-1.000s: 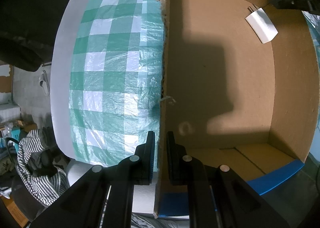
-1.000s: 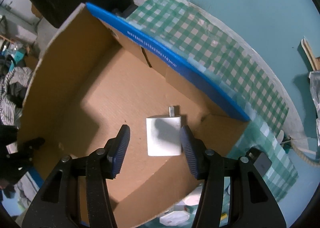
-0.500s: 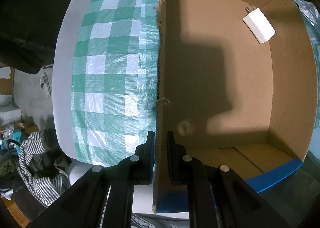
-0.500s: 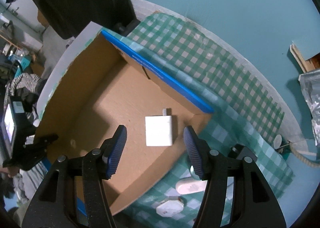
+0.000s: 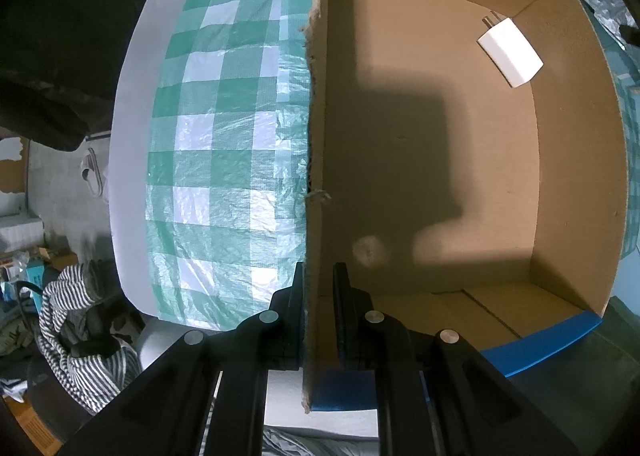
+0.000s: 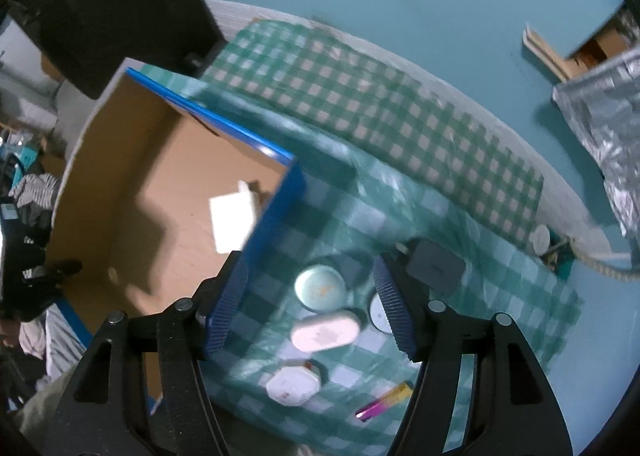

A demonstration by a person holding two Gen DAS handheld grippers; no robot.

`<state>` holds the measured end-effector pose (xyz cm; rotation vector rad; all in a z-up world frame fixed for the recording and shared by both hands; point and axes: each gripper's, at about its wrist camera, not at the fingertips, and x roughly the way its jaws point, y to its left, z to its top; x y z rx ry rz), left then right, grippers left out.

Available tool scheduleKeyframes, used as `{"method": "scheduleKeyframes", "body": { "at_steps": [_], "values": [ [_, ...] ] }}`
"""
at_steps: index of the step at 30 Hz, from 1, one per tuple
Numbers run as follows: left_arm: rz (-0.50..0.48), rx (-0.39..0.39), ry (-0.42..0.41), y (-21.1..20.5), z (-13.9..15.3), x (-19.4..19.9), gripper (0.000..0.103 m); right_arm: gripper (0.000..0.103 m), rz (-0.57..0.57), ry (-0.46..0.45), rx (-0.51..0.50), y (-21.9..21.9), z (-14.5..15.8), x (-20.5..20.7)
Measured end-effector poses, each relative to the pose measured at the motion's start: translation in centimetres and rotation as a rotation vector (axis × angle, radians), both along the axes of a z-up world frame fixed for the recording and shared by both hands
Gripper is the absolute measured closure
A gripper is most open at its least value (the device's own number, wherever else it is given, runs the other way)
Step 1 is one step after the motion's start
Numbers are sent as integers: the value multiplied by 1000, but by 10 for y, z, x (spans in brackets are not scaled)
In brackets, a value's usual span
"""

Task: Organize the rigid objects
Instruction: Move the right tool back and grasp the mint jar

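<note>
One white charger (image 5: 510, 51) sits in the cardboard box (image 5: 440, 159), lying flat on the box floor near the far corner, prongs pointing at the wall. That's the only thing in there. Your left gripper (image 5: 318, 288) is pinching the near wall of the box, one finger outside and one inside, pressed tight on the cardboard edge. Your right gripper (image 6: 312, 296) is over the checkered tablecloth (image 6: 440, 215) just beside the box, jaws opening with nothing between the pads.

Below it on the cloth you've got about six loose bits: one round pale dish (image 6: 320, 288), one white oval case (image 6: 326, 334), one white octagonal piece (image 6: 294, 386), one dark grey block (image 6: 436, 268), one round thing (image 6: 378, 312) half hidden behind the right finger, and one pink-yellow stick (image 6: 384, 404). It's blurry, so can't tell exactly what they are. The blue-edged box wall (image 6: 272, 223) stands between the charger and that pile. Crinkled silver foil (image 6: 604, 123) sits off to the far right.
</note>
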<state>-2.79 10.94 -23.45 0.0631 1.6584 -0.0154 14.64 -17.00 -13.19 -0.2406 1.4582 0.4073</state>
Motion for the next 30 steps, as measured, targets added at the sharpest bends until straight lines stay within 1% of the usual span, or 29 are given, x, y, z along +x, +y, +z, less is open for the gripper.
{"method": "scheduleKeyframes", "body": {
  "at_steps": [7, 11, 22, 26, 30],
  "values": [
    [4, 5, 6, 0, 0, -1, 92, 37, -22, 62, -16, -15, -30, -9],
    [8, 5, 6, 3, -1, -2, 92, 37, -27, 89, -7, -20, -42, -12],
    [20, 3, 24, 8, -5, -4, 92, 37, -4, 127, -4, -16, -66, -14],
    [21, 4, 26, 8, -5, -4, 92, 37, 3, 119, -27, -12, -76, -15],
    [22, 4, 26, 9, -5, -3, 92, 37, -2, 131, -35, -10, -87, -16]
  ]
}}
